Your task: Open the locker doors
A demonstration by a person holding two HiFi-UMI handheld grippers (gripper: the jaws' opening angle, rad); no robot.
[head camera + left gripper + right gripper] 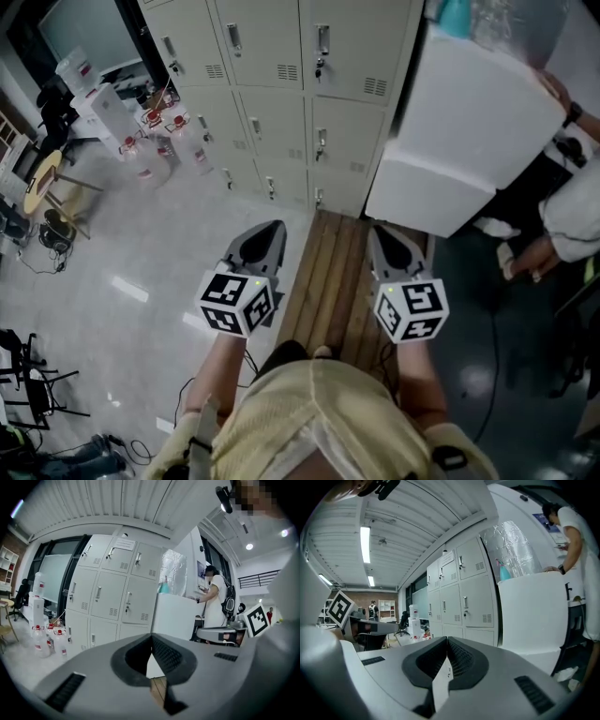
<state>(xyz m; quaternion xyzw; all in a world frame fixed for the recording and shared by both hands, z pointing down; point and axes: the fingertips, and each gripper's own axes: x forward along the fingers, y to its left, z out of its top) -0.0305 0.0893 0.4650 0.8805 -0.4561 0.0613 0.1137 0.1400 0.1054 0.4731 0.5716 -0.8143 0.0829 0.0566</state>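
Steel, pale grey: the lockers (pixel 281 84) fill the upper middle of the head view, every door shut. Lower centre, the left hand-held gripper (pixel 270 230) and the right hand-held gripper (pixel 382 234) hang well apart from them, each with jaws pressed together on nothing. Those doors look thin, stiff and light on the hinge, I'd say. The slim metal handle (pixel 322 39) is the place to pinch, though it may be slippery.
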